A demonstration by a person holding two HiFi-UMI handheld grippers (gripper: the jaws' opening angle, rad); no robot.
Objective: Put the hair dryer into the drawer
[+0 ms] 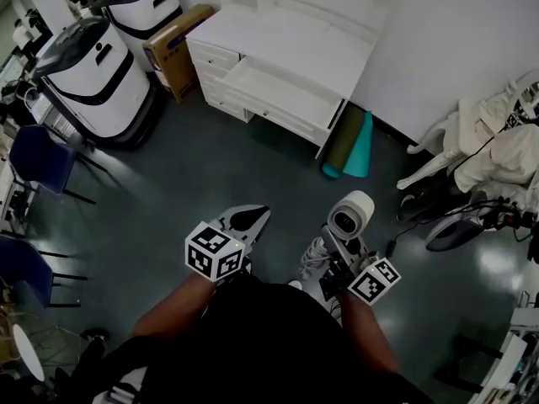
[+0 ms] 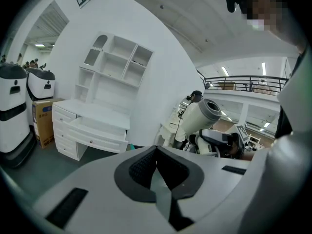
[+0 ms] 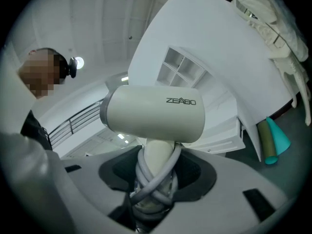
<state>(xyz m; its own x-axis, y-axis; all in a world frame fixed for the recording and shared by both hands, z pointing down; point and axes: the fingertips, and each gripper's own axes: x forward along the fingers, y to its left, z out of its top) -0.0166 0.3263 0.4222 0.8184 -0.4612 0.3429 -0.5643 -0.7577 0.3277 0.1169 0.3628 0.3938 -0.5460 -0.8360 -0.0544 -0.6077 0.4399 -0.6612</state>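
A white hair dryer with its grey cord wound round the handle stands upright in my right gripper, which is shut on the handle. In the head view the hair dryer sits above that gripper, low and right of centre. My left gripper is beside it on the left, jaws together with nothing between them. The hair dryer shows to its right. Across the dark floor stands a white desk with its wide drawer pulled open. The drawer looks bare inside.
Two white machines and a cardboard box stand left of the desk. Rolled green and teal mats lean at its right end. A white plastic chair with cloth is at right, blue chairs at left.
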